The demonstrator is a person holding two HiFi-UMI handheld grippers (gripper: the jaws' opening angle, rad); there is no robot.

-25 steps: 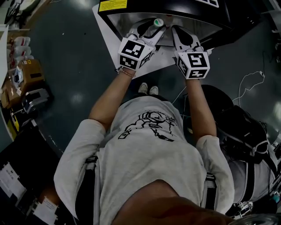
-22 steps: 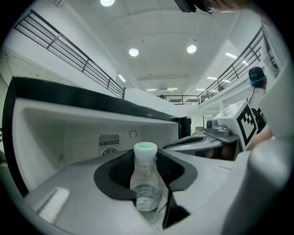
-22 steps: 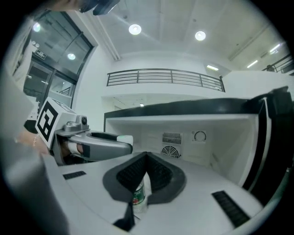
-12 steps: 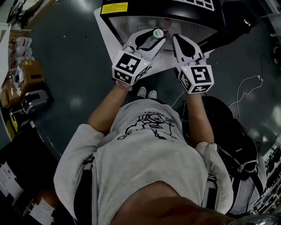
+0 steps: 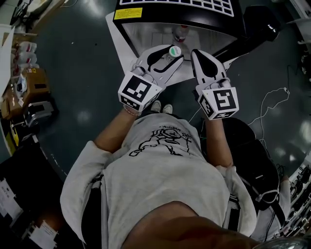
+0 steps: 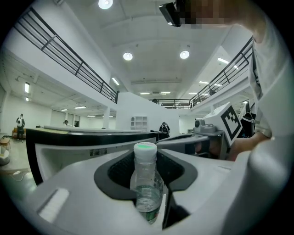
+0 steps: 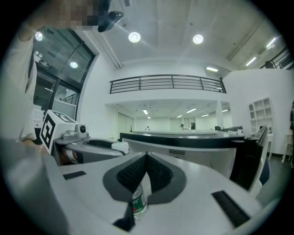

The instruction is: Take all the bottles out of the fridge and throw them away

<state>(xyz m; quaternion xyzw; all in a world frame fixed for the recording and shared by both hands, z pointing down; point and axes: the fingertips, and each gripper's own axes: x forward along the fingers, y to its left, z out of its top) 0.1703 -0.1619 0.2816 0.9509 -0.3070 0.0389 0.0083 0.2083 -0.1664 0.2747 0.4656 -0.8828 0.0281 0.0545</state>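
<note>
The left gripper pinches an upright, pale-capped clear bottle in its jaws; the right gripper has its jaws pressed together, near the fridge.

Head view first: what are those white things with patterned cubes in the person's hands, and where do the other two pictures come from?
The head view looks steeply down from a camera on the person's head. Each hand holds a two-jaw gripper, and the patterned cube is part of it. The other two pictures come from cameras riding on the grippers, looking along their jaws. The left gripper is clamped on a clear bottle with a pale green cap, in front of the fridge. The right gripper is shut and holds nothing; another bottle shows beyond its jaws.
</note>
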